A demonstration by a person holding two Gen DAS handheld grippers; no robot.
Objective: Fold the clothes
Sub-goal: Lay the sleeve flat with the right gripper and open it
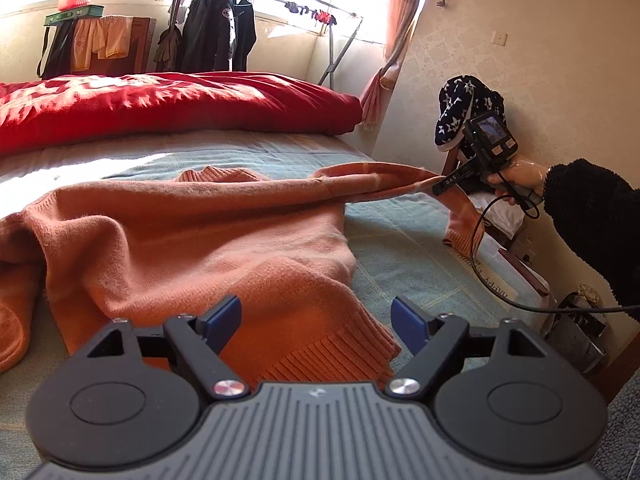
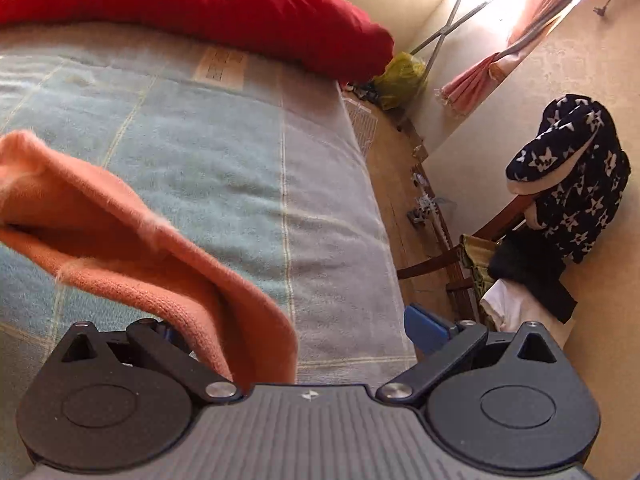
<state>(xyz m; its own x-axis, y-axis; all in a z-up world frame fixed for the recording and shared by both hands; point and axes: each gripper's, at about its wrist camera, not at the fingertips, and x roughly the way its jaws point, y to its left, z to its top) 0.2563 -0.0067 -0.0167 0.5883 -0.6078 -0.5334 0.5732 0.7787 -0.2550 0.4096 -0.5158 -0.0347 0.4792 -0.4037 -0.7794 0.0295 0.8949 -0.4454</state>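
Observation:
An orange knit sweater lies spread on the bed, its ribbed hem nearest me. My left gripper hovers just over that hem, open, with nothing pressed between its blue pads. In the left wrist view, a hand in a black fleece sleeve holds my right gripper at the bed's right edge. The sweater's right sleeve is lifted off the bed there, its cuff hanging down. In the right wrist view, the sleeve drapes over the hidden left finger. The right gripper stands wide, and its right pad is bare.
A red duvet is heaped at the far end of the pale blue bedspread. A star-patterned garment hangs over a chair right of the bed. Dark coats hang on a clothes rack by the window. A cable trails from the right gripper.

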